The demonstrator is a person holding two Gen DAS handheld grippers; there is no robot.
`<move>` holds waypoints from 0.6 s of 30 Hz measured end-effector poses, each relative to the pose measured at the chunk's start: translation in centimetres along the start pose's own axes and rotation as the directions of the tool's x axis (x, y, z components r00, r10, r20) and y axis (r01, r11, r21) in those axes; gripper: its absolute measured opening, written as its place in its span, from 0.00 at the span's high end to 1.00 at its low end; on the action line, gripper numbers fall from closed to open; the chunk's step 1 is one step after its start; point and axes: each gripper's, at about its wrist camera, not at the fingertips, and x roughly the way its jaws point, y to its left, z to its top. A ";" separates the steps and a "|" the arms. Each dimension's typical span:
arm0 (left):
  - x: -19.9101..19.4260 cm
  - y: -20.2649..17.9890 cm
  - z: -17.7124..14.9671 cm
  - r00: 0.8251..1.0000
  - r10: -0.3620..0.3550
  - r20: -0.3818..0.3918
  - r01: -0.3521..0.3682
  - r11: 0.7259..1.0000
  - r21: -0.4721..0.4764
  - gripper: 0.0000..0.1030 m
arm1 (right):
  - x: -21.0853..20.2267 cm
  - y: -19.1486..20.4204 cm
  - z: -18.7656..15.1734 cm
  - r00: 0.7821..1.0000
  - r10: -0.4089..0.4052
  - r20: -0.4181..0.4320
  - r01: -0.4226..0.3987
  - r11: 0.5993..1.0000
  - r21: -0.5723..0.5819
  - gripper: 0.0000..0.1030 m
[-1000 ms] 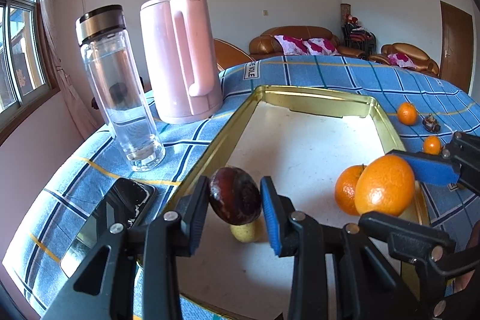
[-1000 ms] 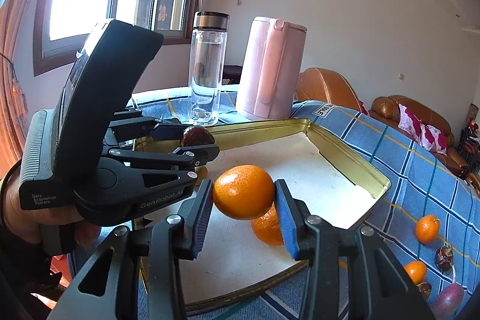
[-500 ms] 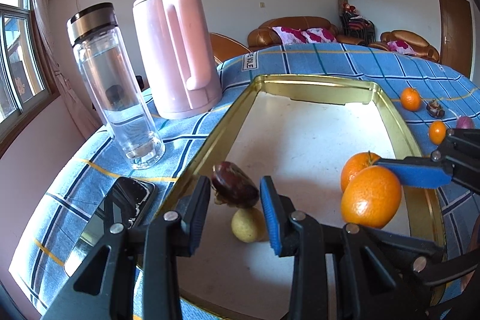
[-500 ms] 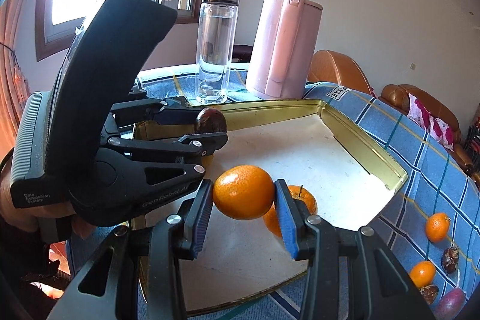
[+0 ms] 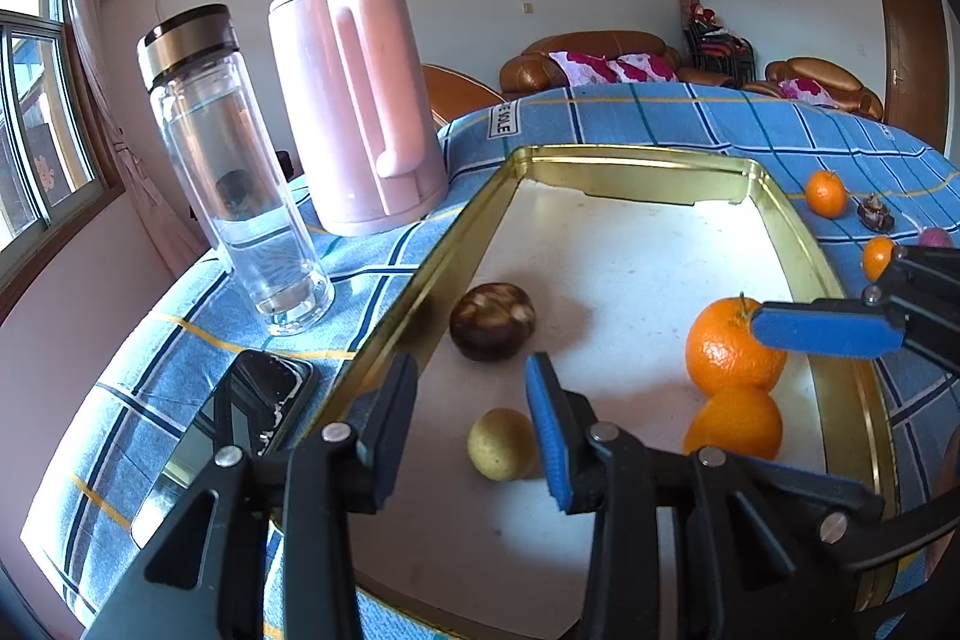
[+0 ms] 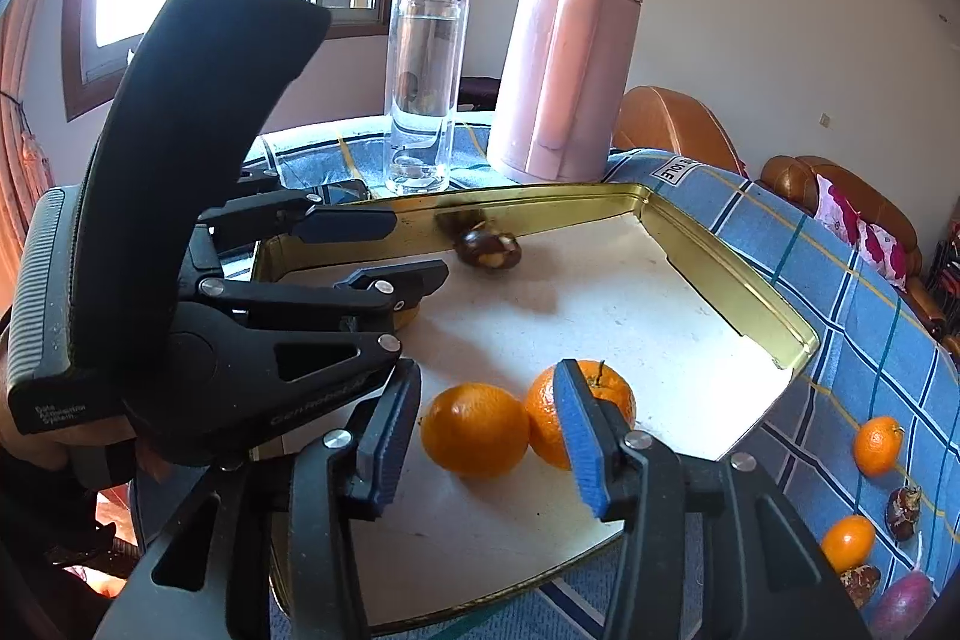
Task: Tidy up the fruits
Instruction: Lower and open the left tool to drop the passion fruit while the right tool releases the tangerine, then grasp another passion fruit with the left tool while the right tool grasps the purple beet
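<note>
Two glossy oranges (image 6: 474, 430) lie touching on the white floor of a gold-rimmed tray (image 6: 738, 280); one sits between the right gripper (image 6: 489, 436) jaws, the other partly behind its right pad. Those jaws are opening, pads clear of the peel. A dark brown, pale-patched fruit (image 5: 492, 321) lies just ahead of the left gripper (image 5: 474, 427), whose jaws are also opening and grip nothing; a small yellow fruit (image 5: 501, 443) shows between them, close to the right pad. Left of the left jaws stand a bottle (image 5: 234, 172) and pink kettle (image 5: 360, 100), with a phone (image 5: 240, 418) nearer. More small fruit (image 6: 877, 445) lies right of the right jaws, outside the tray.
</note>
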 end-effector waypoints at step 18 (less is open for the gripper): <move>-4.0 -2.2 1.2 0.990 -0.070 0.124 0.075 0.997 -0.036 0.12 | -5.1 -3.6 -2.5 0.983 -0.128 0.128 0.115 0.988 0.107 0.35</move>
